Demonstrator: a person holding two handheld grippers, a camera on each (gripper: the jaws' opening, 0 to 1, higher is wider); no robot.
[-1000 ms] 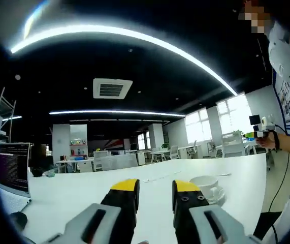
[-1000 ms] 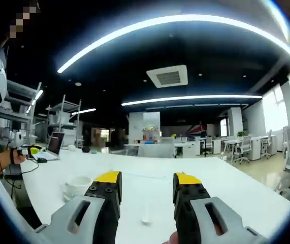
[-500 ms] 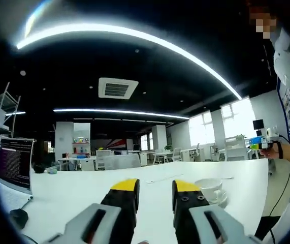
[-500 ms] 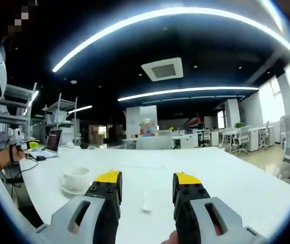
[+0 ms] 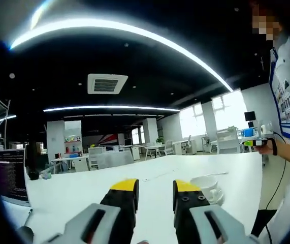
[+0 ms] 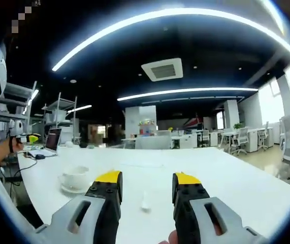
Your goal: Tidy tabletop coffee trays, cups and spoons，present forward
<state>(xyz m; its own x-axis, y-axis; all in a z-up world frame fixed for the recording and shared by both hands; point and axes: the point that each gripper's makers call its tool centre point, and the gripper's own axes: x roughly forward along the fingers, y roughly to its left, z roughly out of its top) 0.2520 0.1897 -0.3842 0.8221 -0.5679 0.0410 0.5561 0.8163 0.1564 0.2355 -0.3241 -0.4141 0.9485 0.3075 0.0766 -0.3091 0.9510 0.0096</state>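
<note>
**Nothing picked up yet: cup, saucer and spoon waiting on the table**

2 grippers were held level over the white table (image 6: 246, 183), and neither carried anything. In the left gripper view, our left gripper (image 5: 155, 187) had its yellow-tipped jaws apart with bare tabletop showing through the gap. In the right gripper view, our right gripper (image 6: 146, 180) was likewise parted and empty.

The cup (image 6: 75, 177) sat on its saucer (image 6: 71, 189) to the left of the right gripper's left jaw; in the left gripper view the same cup (image 5: 204, 183) appeared just right of the right jaw, on the saucer (image 5: 217, 194). The spoon (image 6: 145, 203) lay flat on the table, apart from the cup, seen between the right gripper's jaws but farther out than their tips. A laptop (image 6: 50, 144) stood at the far left edge of the table. We could not make out any tray.

We judged the tidying as barely begun: the cup already rested on its saucer, but the spoon lay loose and nothing had been brought forward. What remained, as we read it, was to take the spoon, join it to the cup and saucer, and present the set to the front.
</note>
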